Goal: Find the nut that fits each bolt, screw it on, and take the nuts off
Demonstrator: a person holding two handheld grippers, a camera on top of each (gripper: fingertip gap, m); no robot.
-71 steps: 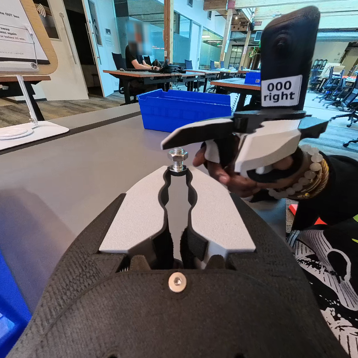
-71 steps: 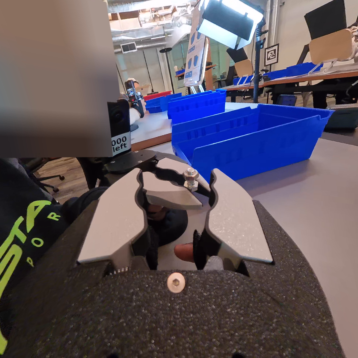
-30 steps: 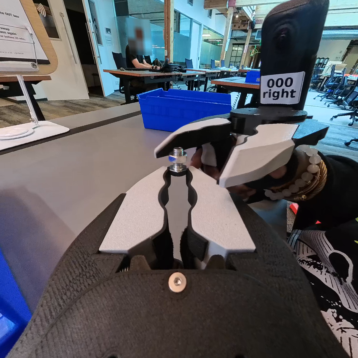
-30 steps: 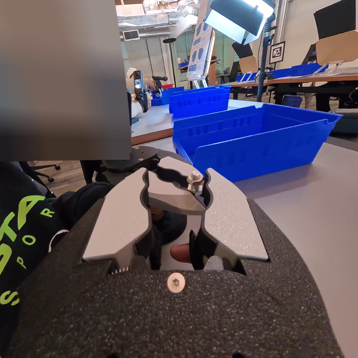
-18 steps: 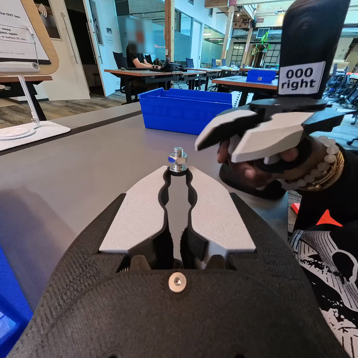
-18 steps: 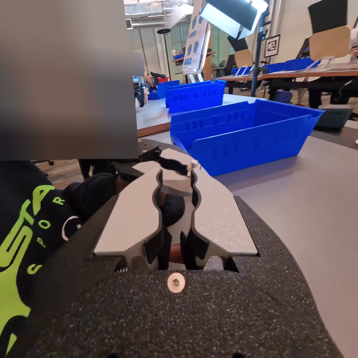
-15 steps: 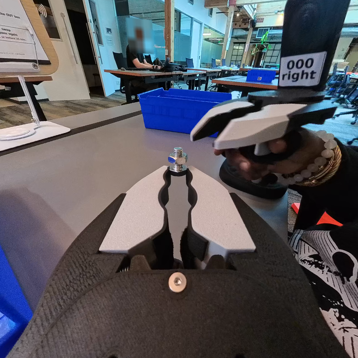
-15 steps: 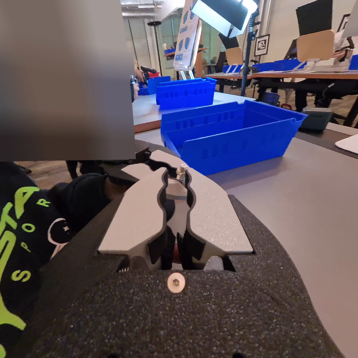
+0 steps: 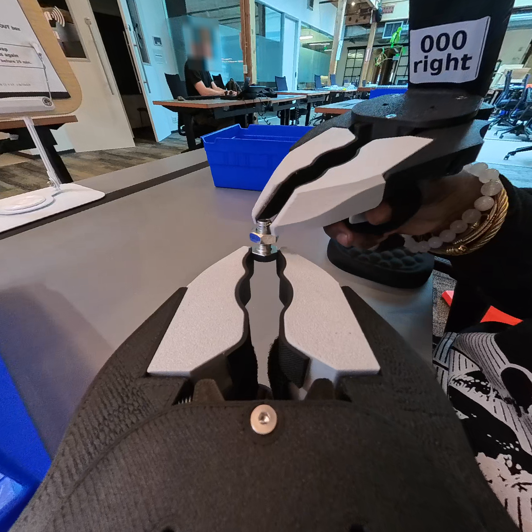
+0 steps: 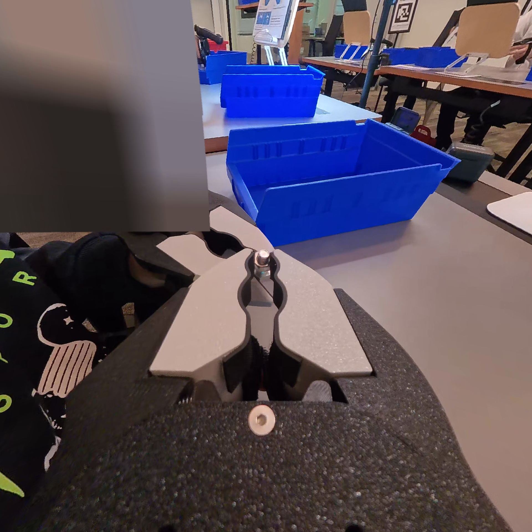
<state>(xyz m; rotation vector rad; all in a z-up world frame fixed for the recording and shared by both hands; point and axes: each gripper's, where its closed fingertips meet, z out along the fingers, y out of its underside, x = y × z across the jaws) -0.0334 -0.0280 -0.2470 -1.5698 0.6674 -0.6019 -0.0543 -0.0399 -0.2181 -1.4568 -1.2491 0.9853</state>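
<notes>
Clamping the lower end of a silver bolt between its two pale grey fingertips, the left gripper fills the near part of the left wrist view, its jaws drawn narrow around the bolt, which stands upright above the grey table. A hex nut sits partway up the thread, with bare thread showing above and below it. Just beyond, the right gripper comes in from the right, tilted down, its jaws nearly together and its tips pinching the top end of the bolt just above the nut; whether they also touch the nut I cannot tell. A hand with pale bead and gold bracelets holds it, and a white label with dark printed characters sits on its black handle. In the right wrist view the same bolt shows between the right gripper's tips, the nut just under them. Beyond the bolt on the table sits a dark round pad, right of centre. Farther off stands a blue bin; the right wrist view shows another blue bin, open-topped. At far left a white stand carries a printed sign. In the far background a person sits at a desk.
</notes>
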